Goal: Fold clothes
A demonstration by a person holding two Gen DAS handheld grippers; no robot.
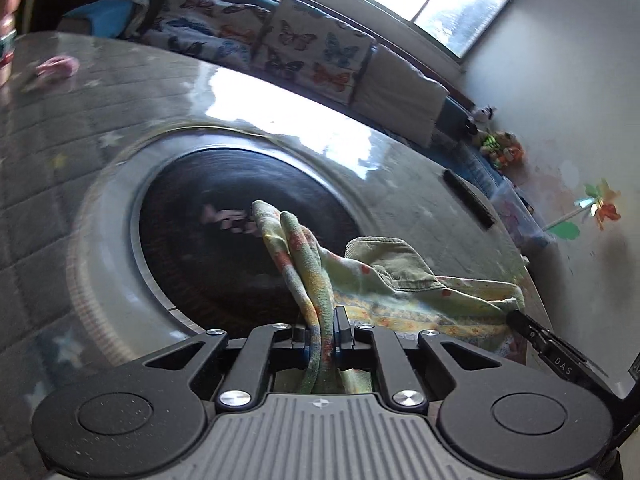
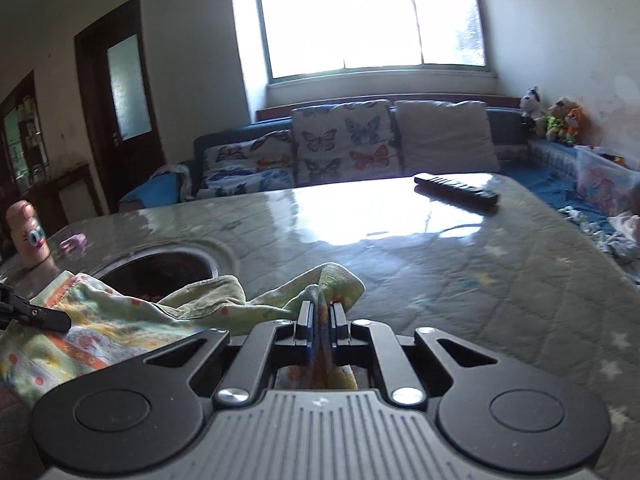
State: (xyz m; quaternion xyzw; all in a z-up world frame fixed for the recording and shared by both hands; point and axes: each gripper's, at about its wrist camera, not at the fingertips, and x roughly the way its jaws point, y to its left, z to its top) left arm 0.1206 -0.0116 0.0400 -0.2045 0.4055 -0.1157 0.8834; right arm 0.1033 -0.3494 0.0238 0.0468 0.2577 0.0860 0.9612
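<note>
A small green and yellow patterned garment (image 1: 384, 276) lies on the grey quilted table (image 1: 60, 168), partly over a dark round inset (image 1: 224, 248). My left gripper (image 1: 320, 332) is shut on a bunched edge of the garment. My right gripper (image 2: 320, 320) is shut on another bunched edge of the same garment (image 2: 120, 320). The right gripper's fingertip shows at the right of the left wrist view (image 1: 520, 320). The left gripper's fingertip shows at the left of the right wrist view (image 2: 48, 316). The cloth spans between them.
A black remote (image 2: 456, 192) lies at the table's far right. A pink bottle (image 2: 28, 232) and a small pink item (image 2: 74, 242) stand at the far left. A sofa with butterfly cushions (image 2: 344, 140) runs behind the table. Soft toys (image 2: 560, 120) sit at the right.
</note>
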